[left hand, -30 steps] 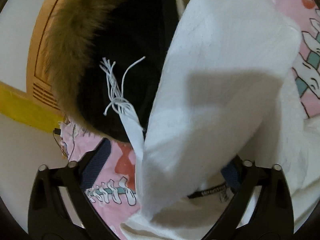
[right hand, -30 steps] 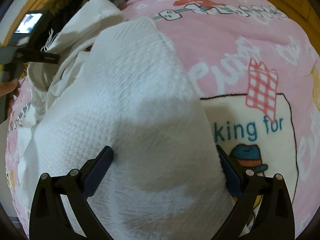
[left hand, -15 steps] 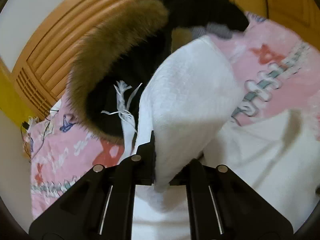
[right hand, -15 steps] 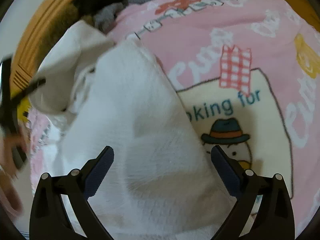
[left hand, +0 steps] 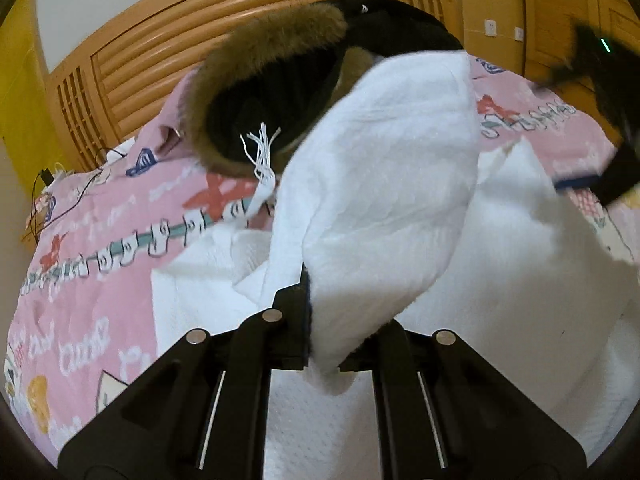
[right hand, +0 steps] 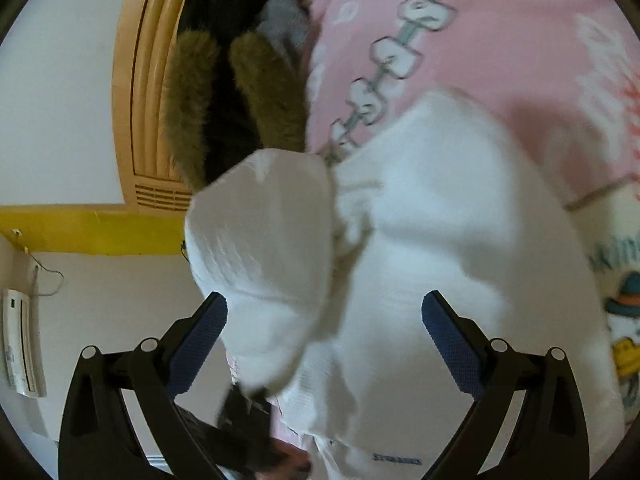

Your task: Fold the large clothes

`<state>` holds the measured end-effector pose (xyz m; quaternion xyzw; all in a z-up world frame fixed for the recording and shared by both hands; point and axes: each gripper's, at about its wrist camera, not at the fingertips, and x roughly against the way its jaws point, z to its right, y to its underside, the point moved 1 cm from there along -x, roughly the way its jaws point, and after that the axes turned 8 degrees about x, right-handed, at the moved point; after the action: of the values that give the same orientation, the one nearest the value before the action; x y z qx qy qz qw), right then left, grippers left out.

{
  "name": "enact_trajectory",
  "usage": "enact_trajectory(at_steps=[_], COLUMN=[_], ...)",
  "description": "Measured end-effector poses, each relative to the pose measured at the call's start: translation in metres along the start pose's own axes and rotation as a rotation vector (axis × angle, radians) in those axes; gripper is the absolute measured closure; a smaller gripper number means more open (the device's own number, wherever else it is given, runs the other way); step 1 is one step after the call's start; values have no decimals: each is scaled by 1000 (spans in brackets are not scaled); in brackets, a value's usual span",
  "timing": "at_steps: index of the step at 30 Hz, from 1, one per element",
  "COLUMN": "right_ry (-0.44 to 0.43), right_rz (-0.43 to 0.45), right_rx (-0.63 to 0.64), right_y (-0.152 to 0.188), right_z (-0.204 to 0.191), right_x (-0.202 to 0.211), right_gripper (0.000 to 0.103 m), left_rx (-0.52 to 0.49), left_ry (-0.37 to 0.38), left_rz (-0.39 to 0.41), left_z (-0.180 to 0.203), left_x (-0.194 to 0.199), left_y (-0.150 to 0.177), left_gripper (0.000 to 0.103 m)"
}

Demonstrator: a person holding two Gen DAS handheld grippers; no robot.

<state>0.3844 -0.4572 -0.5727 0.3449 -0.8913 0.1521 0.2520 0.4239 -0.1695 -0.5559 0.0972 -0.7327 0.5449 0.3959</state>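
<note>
Jaws of your left gripper (left hand: 320, 332) pinch the white garment (left hand: 384, 184); your right gripper (right hand: 324, 336) gapes wide, holding nothing.

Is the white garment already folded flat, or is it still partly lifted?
Partly lifted. The left gripper is shut on a flap of the white garment, which stands up above the rest lying on the pink blanket.

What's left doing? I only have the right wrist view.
Observer: Left tongs are shut on a fold of the garment, holding it up off the blanket.
Operator: Anything snagging?
Observer: White threads at the garment's edge hang against the coat. I cannot tell if they are caught.
</note>
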Motion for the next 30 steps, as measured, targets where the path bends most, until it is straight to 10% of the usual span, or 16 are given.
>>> enact_trajectory(at_steps=[7, 10, 15, 17, 18, 19, 25, 30], right_ry=[112, 283, 331, 358, 384, 404, 322, 168], right_rz=[-100, -176, -214, -242, -273, -311, -271, -162], right_rx=[251, 279, 209, 187, 187, 180, 255, 330], right_y=[-8, -18, -42, -45, -43, -40, -32, -42], right_z=[-104, -121, -116, -111, -108, -106, -129, -184], right_x=[-28, -58, -94, -105, -110, -113, -89, -61], right_gripper=[8, 8, 8, 30, 75, 90, 92, 93], left_rx=[14, 16, -9, -24, -25, -18, 143, 597], left_ry=[-19, -18, -26, -27, -28, -24, 37, 196], left_rz=[39, 53, 54, 48, 44, 40, -29, -103], left_z=[10, 13, 18, 20, 20, 20, 5, -25], left_x=[-6, -5, -8, -11, -11, -12, -12, 13], left_y=[9, 11, 19, 22, 24, 24, 16, -7], left_gripper=[96, 96, 96, 96, 95, 94, 93, 93])
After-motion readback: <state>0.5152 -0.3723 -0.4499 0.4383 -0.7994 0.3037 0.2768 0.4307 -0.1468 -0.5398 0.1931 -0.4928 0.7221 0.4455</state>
